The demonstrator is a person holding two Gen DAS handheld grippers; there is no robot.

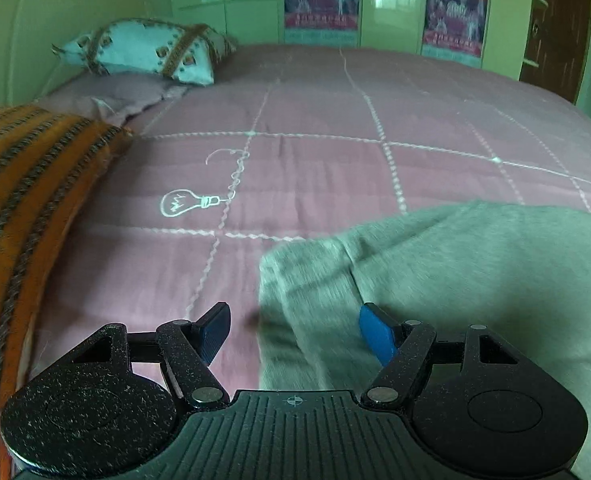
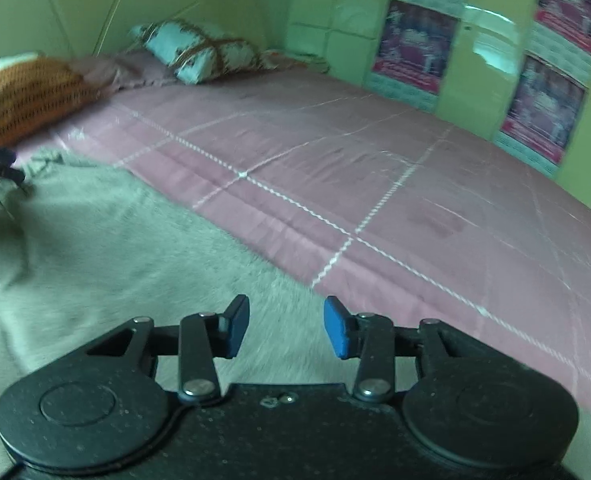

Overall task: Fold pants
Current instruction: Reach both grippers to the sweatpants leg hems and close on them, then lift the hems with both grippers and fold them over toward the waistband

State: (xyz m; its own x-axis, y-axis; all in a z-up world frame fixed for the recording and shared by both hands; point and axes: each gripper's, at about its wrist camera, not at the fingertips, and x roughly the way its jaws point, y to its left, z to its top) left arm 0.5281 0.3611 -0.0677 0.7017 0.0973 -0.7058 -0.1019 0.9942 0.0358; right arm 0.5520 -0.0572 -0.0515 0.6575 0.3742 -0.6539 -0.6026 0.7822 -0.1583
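Orange striped blanket (image 1: 27, 200) far left on the pink quilted bed (image 1: 335, 120) | patterned pillow (image 1: 147, 50) behind | left gripper (image 1: 293, 330) fingers spread, gripping nothing, over the edge of the grey pants (image 1: 475, 280) | right gripper (image 2: 287, 326) fingers apart, empty, above grey fabric.

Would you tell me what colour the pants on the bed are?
Light grey pants, clearest in the right wrist view.

Pants (image 1: 475, 280) on bedspread (image 1: 335, 120) near edge; pillows (image 1: 147, 50) behind left, perhaps against wall.
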